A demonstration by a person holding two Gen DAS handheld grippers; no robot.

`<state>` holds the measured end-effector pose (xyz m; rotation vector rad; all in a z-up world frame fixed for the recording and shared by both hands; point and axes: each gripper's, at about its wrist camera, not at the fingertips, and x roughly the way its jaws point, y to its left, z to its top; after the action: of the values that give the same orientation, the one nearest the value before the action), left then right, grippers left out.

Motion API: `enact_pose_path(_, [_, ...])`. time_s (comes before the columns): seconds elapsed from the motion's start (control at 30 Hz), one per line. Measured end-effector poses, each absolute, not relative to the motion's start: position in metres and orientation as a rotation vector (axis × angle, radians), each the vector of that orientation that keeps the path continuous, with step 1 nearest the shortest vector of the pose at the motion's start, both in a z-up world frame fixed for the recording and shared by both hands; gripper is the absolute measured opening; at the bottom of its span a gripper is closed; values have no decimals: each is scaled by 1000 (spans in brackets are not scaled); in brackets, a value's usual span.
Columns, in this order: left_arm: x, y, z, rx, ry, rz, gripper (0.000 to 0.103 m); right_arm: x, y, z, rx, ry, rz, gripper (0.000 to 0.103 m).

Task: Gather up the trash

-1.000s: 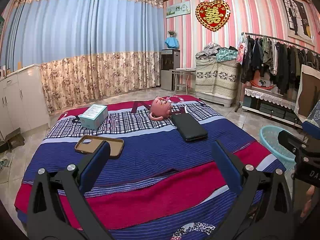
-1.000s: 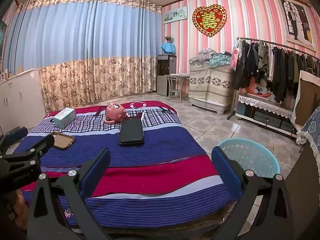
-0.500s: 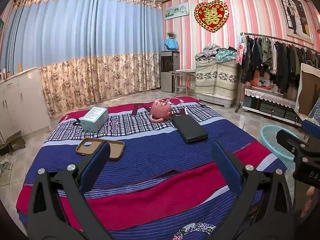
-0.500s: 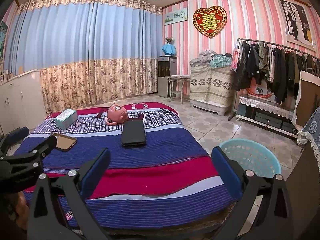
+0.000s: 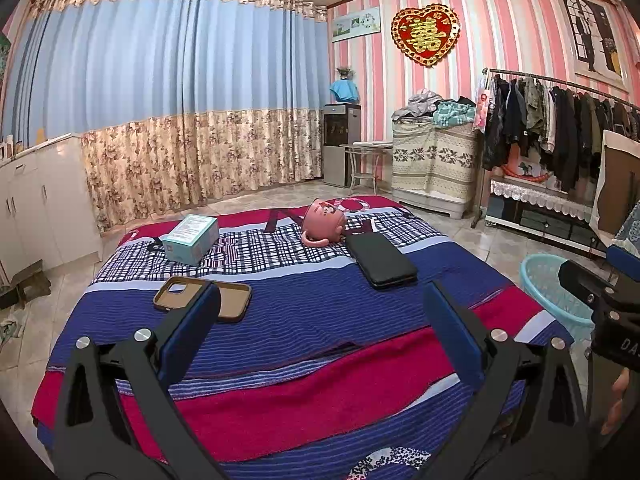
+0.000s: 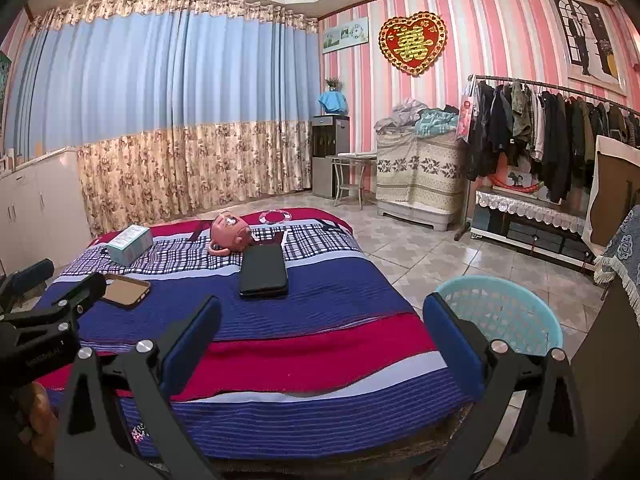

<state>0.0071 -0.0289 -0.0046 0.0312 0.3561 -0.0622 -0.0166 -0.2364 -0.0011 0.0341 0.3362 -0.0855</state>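
On the striped bed cover lie a teal box, a pink teapot on its side, a black flat case and a brown phone case. The same things show in the right wrist view: box, teapot, black case, phone case. A light blue basket stands on the floor right of the bed. My left gripper is open and empty above the bed's near half. My right gripper is open and empty over the bed's near right corner.
White cabinets stand at the left. A clothes rack, a covered chest and a small table line the right wall. Tiled floor lies between bed and rack.
Both grippers have drifted slightly; the views have shifted a little. The jaws stay open and the objects on the bed have not moved.
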Motion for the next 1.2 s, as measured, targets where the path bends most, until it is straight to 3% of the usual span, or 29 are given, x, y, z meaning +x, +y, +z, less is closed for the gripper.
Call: enact_pose_path(1.2, [8, -22, -3, 19, 350, -49, 98, -13, -231, 1, 27, 335, -81, 98])
